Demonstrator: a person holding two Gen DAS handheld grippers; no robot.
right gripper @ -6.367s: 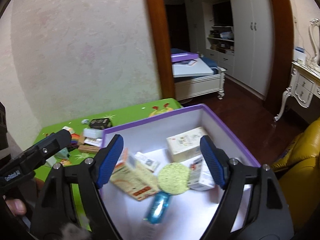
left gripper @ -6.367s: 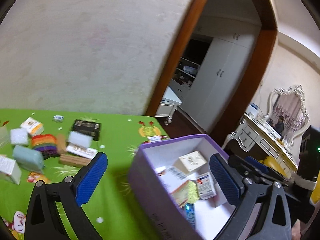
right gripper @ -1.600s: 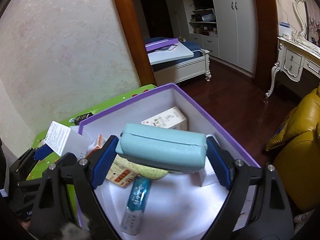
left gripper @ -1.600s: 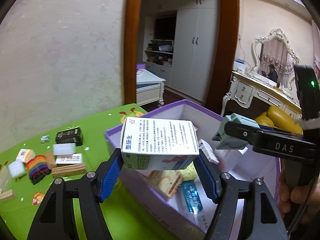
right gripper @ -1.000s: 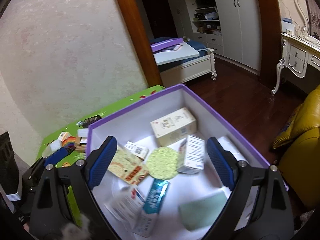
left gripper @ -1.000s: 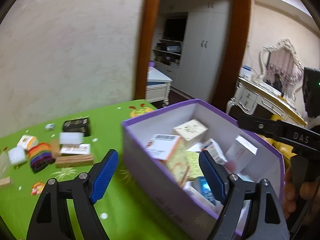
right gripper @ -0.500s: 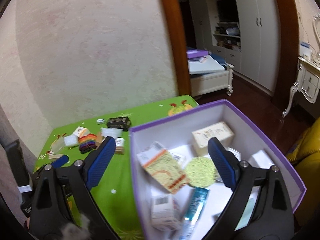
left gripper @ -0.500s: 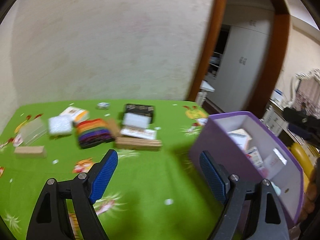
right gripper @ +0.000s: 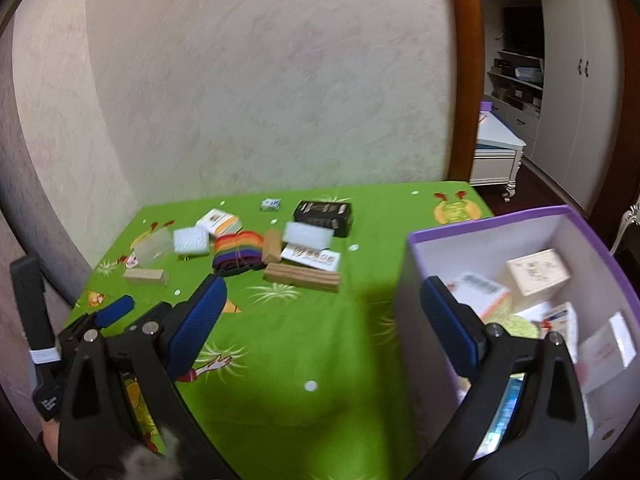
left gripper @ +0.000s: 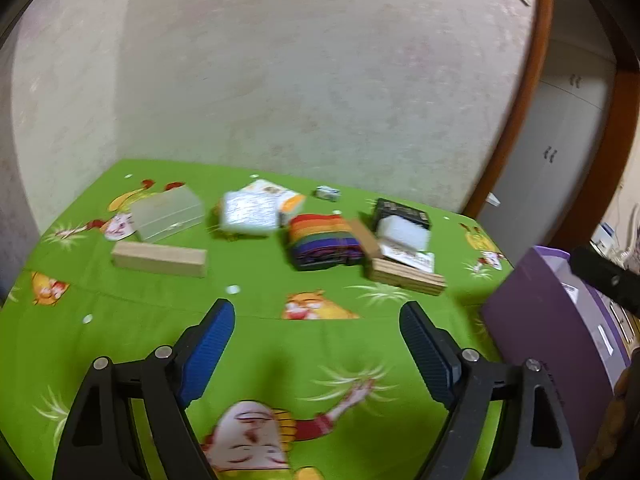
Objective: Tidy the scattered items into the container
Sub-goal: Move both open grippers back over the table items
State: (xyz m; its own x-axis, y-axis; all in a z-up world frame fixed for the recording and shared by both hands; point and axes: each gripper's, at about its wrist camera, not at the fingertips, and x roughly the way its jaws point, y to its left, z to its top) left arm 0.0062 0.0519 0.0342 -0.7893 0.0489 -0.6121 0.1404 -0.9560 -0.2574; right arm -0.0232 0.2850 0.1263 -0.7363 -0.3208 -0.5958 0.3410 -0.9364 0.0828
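Both grippers, left gripper (left gripper: 316, 344) and right gripper (right gripper: 320, 320), hang spread and empty over the green surface (left gripper: 260, 332); several boxes already lie in the purple container (right gripper: 480, 232) at the right edge, while the rainbow bundle (right gripper: 238, 254), wooden blocks (right gripper: 302, 276) and small boxes remain scattered near the wall, with clear cloth between

even indoor light, motion blur throughout, strong fisheye bending with dark vignetted corners.
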